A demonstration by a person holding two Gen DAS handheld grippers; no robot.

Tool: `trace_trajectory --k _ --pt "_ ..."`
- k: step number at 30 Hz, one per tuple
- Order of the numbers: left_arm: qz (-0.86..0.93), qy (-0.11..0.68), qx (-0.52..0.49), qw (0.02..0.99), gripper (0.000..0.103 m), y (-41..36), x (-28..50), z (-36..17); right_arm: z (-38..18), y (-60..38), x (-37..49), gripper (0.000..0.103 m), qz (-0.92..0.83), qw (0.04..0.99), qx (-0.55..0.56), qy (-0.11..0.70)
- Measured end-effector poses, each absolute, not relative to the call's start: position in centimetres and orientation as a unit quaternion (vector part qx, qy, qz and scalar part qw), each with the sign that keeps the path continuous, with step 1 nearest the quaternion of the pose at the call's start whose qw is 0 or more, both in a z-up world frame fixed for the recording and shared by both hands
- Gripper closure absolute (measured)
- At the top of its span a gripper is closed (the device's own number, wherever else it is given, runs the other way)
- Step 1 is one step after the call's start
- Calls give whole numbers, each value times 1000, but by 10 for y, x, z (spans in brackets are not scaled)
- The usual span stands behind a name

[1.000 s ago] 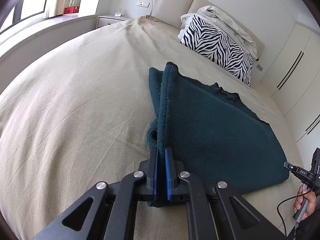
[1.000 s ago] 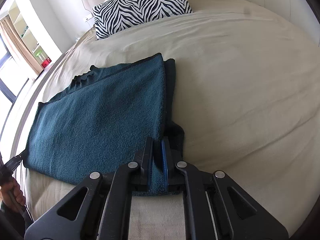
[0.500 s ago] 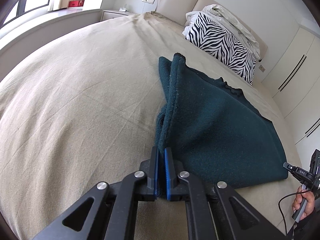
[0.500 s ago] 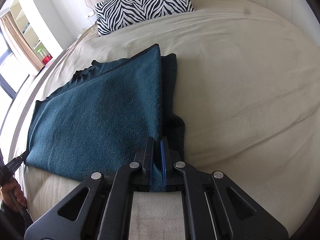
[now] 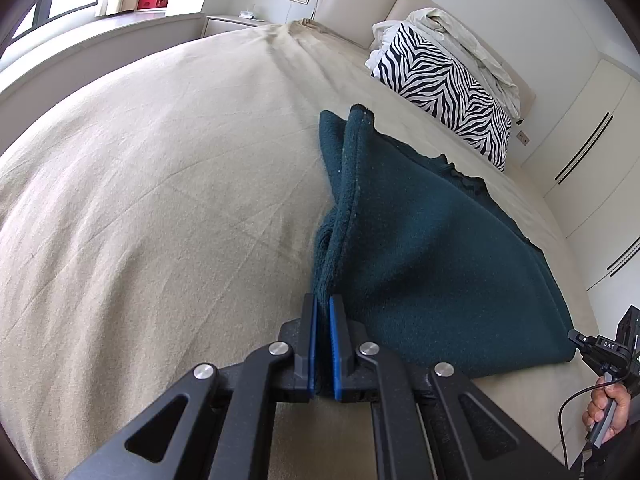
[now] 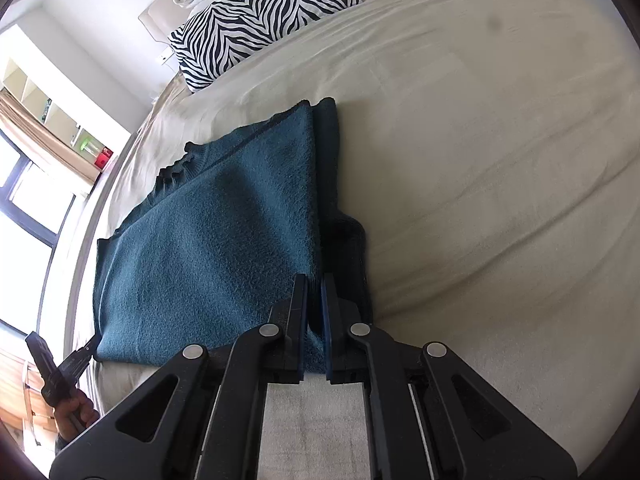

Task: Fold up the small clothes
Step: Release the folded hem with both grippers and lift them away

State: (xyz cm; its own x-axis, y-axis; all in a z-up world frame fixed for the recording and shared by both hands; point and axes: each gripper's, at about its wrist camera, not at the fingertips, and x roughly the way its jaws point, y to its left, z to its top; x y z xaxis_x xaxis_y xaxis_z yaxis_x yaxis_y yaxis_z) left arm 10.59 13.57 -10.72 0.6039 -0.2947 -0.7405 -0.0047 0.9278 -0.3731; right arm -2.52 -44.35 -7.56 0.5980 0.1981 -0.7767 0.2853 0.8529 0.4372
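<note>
A dark teal fleece garment (image 5: 432, 248) lies folded on the beige bed (image 5: 168, 200). My left gripper (image 5: 323, 304) is shut on its near left corner, the cloth pinched between the blue pads. In the right wrist view the same garment (image 6: 216, 240) spreads to the left, and my right gripper (image 6: 314, 284) is shut on its near right edge. Between the two grips the raised edge stands up as a ridge, with a lower layer showing under it. The other gripper (image 5: 608, 348), held in a hand, shows at the right edge of the left wrist view.
A zebra-striped pillow (image 5: 444, 92) and crumpled white bedding (image 5: 460, 36) lie at the headboard. White wardrobe doors (image 5: 592, 152) stand to the right; a windowsill with a red box (image 5: 150, 0) is at the far left. Bare bedsheet (image 6: 500, 160) stretches right of the garment.
The right wrist view has rolled, so the bed and pillow now sit tilted. The left view has drifted slightly, with the garment's far corner lying farther off. Both grips on the cloth hold.
</note>
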Motion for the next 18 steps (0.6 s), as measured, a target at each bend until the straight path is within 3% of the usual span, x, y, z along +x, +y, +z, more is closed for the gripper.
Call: trace_trajectory --k 14,16,18 --pt "-79 431 -166 883 93 136 94 -95 -99 -463 -30 96 -28 838 327 437" --pt "-64 414 -154 895 94 137 88 -79 -86 -465 -34 87 -52 843 314 433" --pt "-59 389 -141 908 94 134 87 -58 -67 -467 -37 86 -66 854 301 419"
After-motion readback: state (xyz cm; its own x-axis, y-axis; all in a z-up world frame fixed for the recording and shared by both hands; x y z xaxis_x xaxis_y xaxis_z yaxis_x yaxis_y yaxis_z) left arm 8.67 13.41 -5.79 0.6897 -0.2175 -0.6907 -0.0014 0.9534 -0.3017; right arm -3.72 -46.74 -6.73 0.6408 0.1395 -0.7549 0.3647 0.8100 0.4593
